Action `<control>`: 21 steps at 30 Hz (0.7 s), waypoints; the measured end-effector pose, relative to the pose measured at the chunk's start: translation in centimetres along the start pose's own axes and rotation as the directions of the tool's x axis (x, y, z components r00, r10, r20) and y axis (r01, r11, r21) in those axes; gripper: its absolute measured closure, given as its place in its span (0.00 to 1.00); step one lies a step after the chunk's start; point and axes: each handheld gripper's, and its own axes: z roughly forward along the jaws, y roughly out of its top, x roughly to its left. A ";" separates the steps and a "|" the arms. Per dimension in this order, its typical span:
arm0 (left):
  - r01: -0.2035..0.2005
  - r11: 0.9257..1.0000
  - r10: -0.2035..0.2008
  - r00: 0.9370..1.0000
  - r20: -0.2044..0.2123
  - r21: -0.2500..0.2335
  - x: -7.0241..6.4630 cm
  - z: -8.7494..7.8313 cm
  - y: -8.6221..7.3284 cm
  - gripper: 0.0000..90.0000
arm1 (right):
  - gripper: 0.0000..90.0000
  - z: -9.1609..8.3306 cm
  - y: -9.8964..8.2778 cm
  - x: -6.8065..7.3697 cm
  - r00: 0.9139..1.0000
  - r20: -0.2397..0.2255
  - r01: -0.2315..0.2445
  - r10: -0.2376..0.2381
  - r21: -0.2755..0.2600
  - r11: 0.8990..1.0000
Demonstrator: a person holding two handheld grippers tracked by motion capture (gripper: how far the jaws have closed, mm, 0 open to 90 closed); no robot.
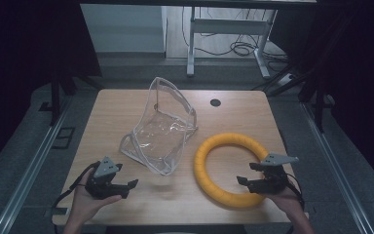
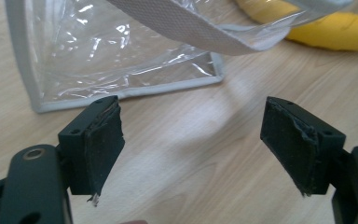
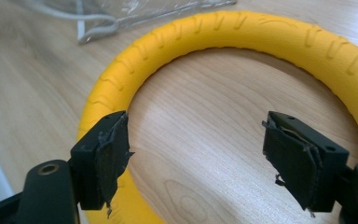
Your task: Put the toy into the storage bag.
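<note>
My right claw (image 1: 251,174) gapes wide and empty over the yellow ring (image 1: 230,168); my left claw (image 1: 125,180), equally open, holds nothing near the clear bag (image 1: 163,127), left of the ring.

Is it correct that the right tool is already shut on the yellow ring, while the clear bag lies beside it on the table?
Not quite. The right tool is open, its jaws wide apart over the yellow ring without gripping it, as the right gripper view shows. The clear bag does lie beside the ring on the table.
</note>
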 end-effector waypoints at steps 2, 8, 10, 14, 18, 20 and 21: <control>0.039 0.999 -0.039 0.999 0.033 -0.011 0.4 -0.1 -0.4 0.23 | 0.27 -0.1 0.7 0.0 1.000 -0.011 0.001 0.000 0.013 1.000; 0.038 0.999 -0.037 0.999 0.026 -0.026 0.5 -0.6 -0.9 0.23 | 0.27 0.4 2.2 0.2 0.999 -0.049 0.023 -0.020 0.065 0.998; 0.038 0.999 -0.037 0.999 0.022 -0.028 0.5 -0.7 -1.0 0.23 | 0.28 0.9 2.8 0.6 0.997 -0.060 0.052 -0.046 0.098 0.994; 0.031 0.999 -0.031 0.999 0.025 -0.023 0.3 -0.8 -1.1 0.22 | 0.29 1.9 3.7 1.6 0.984 -0.087 0.166 -0.153 0.178 0.970; 0.019 1.000 -0.019 1.000 0.020 -0.010 0.2 -0.5 -1.3 0.22 | 0.29 2.9 4.3 2.5 0.974 -0.129 0.211 -0.184 0.240 0.948; 0.016 1.000 -0.016 1.000 0.025 -0.007 0.1 -0.6 -1.3 0.22 | 0.28 3.5 4.6 2.9 0.970 -0.158 0.222 -0.184 0.272 0.936; 0.016 1.000 -0.016 1.000 0.025 -0.007 0.1 -0.6 -1.3 0.22 | 0.28 3.5 4.6 2.9 0.970 -0.158 0.222 -0.184 0.272 0.936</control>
